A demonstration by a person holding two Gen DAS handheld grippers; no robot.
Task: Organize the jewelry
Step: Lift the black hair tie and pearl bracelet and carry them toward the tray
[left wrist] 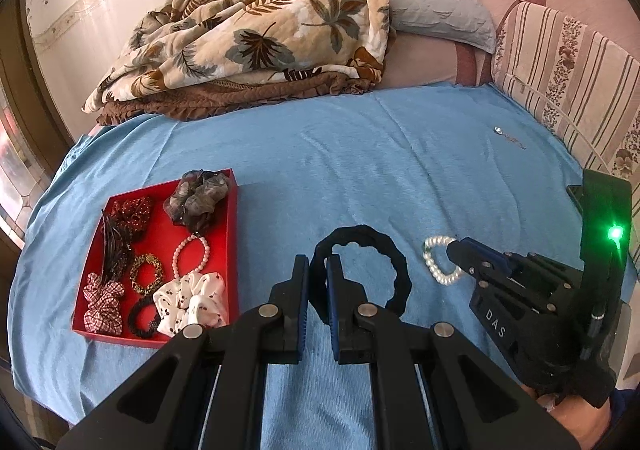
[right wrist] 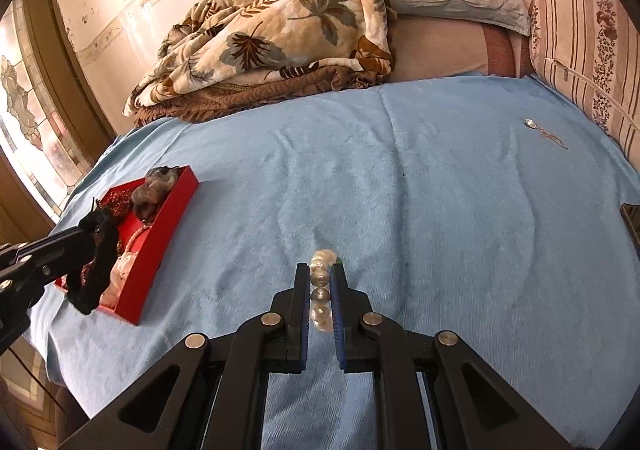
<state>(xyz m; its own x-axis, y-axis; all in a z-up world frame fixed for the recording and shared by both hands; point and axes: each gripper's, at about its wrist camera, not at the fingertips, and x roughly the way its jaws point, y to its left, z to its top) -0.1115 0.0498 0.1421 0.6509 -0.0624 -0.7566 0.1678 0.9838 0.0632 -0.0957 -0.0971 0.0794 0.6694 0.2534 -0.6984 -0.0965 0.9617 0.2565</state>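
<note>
Left gripper (left wrist: 318, 278) jaws clamp a black scrunchie (left wrist: 384, 250) beside the red tray (left wrist: 230, 250), right gripper (right wrist: 322, 286) jaws clamp a pearl bracelet (right wrist: 320, 282).

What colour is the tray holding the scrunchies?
Red; the tray shows best in the left wrist view.

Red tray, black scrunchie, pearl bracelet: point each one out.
Red tray (left wrist: 231, 250): left wrist view, on its right wall.
Black scrunchie (left wrist: 394, 258): left wrist view, on its right-hand loop.
Pearl bracelet (right wrist: 320, 277): right wrist view, on a bead between the pads.
</note>
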